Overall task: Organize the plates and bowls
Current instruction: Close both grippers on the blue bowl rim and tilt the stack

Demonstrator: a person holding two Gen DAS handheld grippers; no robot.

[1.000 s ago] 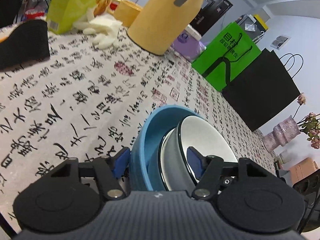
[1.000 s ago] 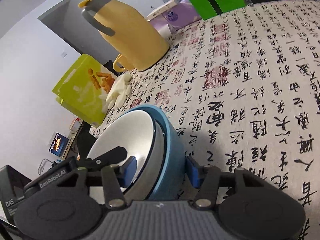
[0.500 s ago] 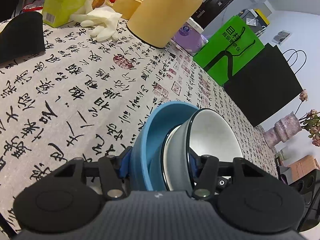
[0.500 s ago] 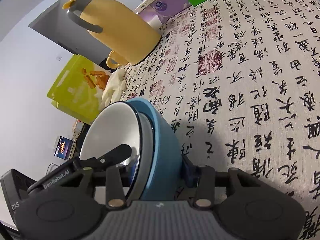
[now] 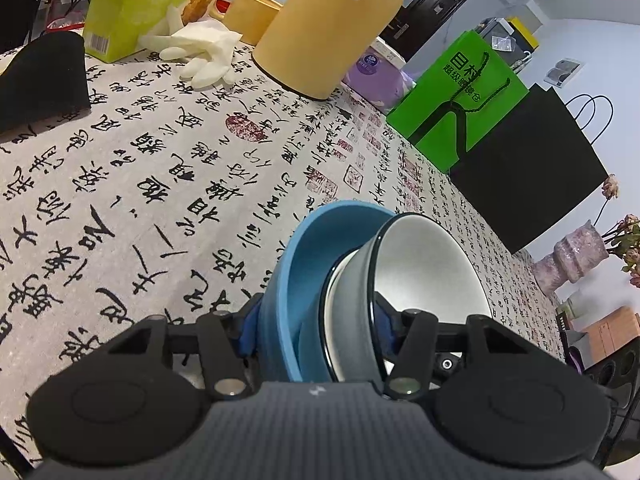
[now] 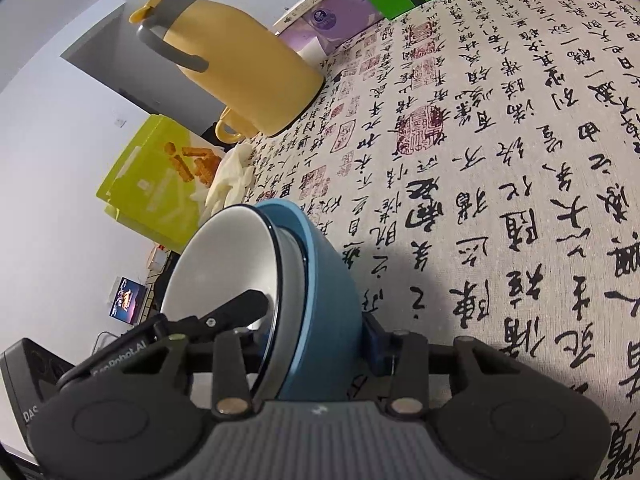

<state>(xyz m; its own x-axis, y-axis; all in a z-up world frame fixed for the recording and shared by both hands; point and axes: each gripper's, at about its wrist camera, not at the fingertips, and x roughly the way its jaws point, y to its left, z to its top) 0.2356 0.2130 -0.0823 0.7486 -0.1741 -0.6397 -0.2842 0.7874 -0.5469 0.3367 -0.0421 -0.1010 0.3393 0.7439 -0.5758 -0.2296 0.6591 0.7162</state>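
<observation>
A stack of nested bowls is tipped up on its side: a blue bowl [image 5: 288, 280] outermost, with grey bowls [image 5: 352, 292] that are white inside [image 5: 424, 272] nested in it. My left gripper [image 5: 316, 326] is shut on the stack, one pad on the blue wall and the other inside the white bowl. My right gripper [image 6: 316, 332] is shut on the same stack from the opposite side, with the blue bowl [image 6: 324, 280] and white inside [image 6: 224, 264] between its pads. The left gripper's black finger [image 6: 240, 308] shows inside the bowl in the right wrist view.
The table wears a calligraphy-print cloth [image 5: 160, 184]. At the back stand a yellow jug [image 5: 332, 28], a yellow mug [image 5: 248, 16], a green box [image 5: 140, 4], white gloves [image 5: 200, 56], a purple pack [image 5: 376, 76], and green [image 5: 452, 100] and black [image 5: 528, 168] bags. A black object [image 5: 40, 84] lies left.
Both grippers' jaws have narrowed until their pads meet the bowl stack. The stack has tipped further onto its side between them.
</observation>
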